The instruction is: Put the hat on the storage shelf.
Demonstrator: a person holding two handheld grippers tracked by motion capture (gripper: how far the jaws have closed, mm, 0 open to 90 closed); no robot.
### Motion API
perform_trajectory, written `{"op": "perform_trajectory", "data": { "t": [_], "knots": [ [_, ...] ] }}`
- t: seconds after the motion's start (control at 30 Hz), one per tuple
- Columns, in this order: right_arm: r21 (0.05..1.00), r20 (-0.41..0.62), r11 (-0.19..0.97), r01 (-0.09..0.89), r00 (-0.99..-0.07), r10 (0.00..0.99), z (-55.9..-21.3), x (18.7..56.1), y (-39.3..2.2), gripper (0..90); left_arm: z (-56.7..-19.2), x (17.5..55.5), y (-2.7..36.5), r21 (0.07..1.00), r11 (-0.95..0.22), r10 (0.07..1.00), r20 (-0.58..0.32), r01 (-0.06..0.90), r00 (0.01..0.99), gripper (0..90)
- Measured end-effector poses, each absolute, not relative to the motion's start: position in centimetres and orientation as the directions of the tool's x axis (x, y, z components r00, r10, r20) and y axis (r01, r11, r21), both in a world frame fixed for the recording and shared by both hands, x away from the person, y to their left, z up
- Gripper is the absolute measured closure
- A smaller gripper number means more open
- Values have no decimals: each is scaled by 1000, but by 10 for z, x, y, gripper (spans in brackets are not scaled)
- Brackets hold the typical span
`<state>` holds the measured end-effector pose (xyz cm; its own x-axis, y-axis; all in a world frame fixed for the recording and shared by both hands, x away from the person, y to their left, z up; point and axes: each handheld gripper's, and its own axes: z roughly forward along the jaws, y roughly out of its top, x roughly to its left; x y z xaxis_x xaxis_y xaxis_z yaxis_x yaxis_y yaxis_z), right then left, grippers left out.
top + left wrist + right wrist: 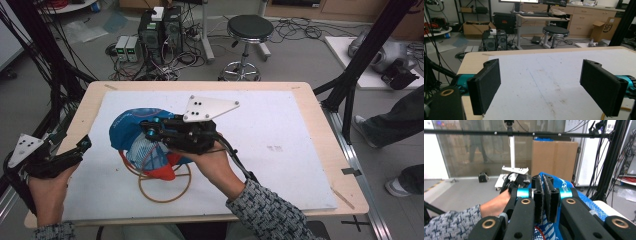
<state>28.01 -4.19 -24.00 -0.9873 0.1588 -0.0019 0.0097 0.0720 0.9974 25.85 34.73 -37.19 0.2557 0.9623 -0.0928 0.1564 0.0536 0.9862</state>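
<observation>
1. R gripper (150, 131) pinches the blue mesh bag (131, 131) fabric, jaws pressed nearly together; bag sits left-centre on the white mat (280, 125).
2. L gripper (86, 145) wide, nothing in it, at table's near-left edge.
3. Progress: prob. early; bag gripped, wire hoop (165, 184) lies flat.
4. Bag's long axis approx far-left to near-right, hoop end nearer.

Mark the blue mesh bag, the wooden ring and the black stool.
blue mesh bag (124, 131), high view, its blue upper cloth.
wooden ring (165, 200), high view, its near rim.
black stool (250, 26), high view, its seat.
</observation>
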Motion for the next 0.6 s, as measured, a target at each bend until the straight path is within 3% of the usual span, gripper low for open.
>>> {"op": "perform_trajectory", "data": {
  "t": [0.6],
  "knots": [
    [988, -43, 151, -22, -989, 139, -249, 271, -25, 873, -372, 259, 347, 986, 49, 962, -88, 157, 258, 171]
  ]
}}
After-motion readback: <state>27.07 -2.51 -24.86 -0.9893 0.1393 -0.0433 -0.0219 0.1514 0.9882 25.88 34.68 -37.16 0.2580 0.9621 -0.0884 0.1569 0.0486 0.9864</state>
